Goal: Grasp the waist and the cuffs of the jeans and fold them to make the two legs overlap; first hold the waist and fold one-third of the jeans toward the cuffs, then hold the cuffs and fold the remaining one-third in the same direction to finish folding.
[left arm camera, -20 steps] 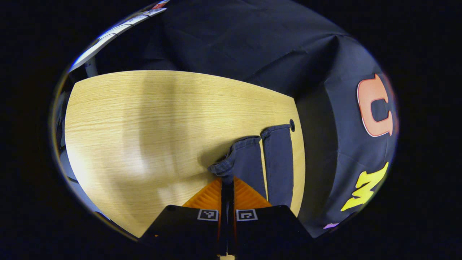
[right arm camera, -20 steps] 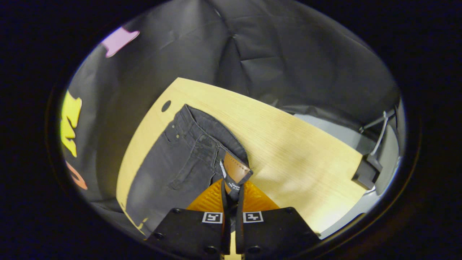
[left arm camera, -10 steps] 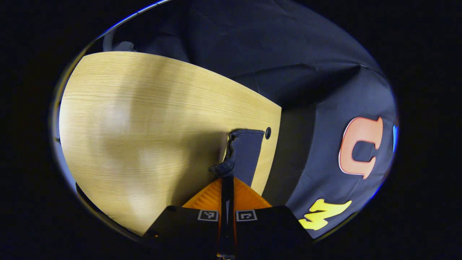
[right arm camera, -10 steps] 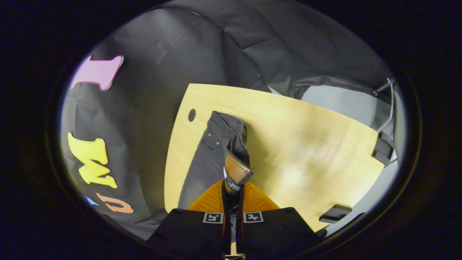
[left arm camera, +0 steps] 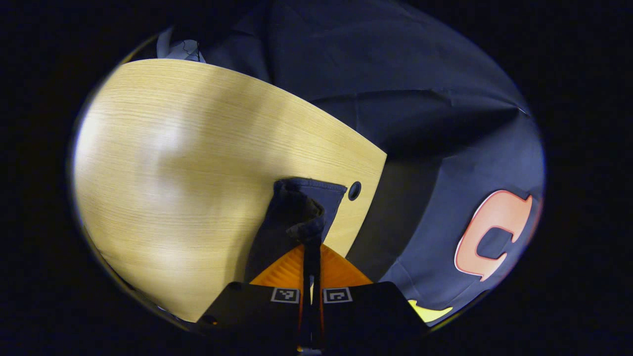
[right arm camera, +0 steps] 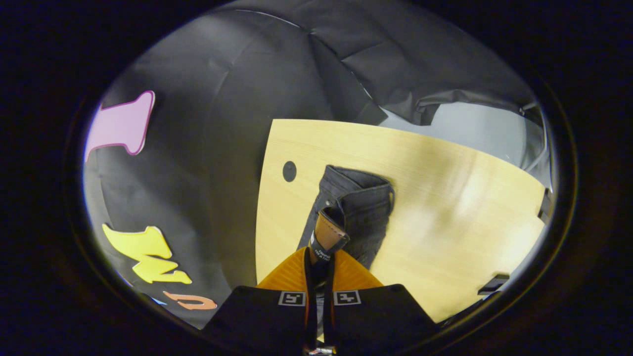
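The left gripper (left arm camera: 310, 245) pinches a cuff (left arm camera: 307, 228), the right gripper (right arm camera: 318, 257) pinches the waist (right arm camera: 329, 232); the jeans (right arm camera: 357, 207) stretch lengthwise between them, one leg above the other on the worktop (right arm camera: 445, 198).

right gripper (right arm camera: 319, 257) pinches jeans (right arm camera: 361, 207) waist above table (right arm camera: 445, 207).

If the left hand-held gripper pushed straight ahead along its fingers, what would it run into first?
Most likely the jeans themselves: the left hand-held gripper is shut on a bunched cuff, and the lower leg lies right ahead on the table. Beyond that comes the table's edge; depth is hard to judge.
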The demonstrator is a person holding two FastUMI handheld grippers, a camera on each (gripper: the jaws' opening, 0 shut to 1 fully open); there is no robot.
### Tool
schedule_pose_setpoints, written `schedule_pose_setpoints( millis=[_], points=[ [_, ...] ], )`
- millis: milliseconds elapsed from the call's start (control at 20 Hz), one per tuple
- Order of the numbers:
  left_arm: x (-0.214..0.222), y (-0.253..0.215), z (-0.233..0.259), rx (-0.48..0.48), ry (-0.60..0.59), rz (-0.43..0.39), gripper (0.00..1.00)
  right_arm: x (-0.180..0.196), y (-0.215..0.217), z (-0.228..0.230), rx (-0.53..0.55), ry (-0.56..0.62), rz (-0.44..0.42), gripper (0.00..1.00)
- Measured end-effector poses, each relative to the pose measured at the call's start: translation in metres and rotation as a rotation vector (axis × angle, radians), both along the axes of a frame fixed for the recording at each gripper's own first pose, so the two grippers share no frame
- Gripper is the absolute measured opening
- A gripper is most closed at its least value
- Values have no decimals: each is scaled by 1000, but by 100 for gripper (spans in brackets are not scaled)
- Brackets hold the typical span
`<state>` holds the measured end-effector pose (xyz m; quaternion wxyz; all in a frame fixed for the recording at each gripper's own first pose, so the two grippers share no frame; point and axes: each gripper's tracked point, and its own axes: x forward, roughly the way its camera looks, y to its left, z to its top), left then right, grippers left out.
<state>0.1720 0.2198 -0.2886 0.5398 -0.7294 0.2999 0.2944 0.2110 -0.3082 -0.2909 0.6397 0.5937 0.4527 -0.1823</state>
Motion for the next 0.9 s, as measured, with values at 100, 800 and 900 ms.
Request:
schedule_pose_setpoints(
  millis=[100,800,900],
  points=[
    [26,2,-7,5,10,7,4,26,0,-10,-3,8,9,6],
    [119,-8,-111,15,98,-125,5,105,5,-103,-35,28,-4,2],
    [119,-9,-118,28,117,-150,0,105,5,-104,-71,34,26,9]
  ],
)
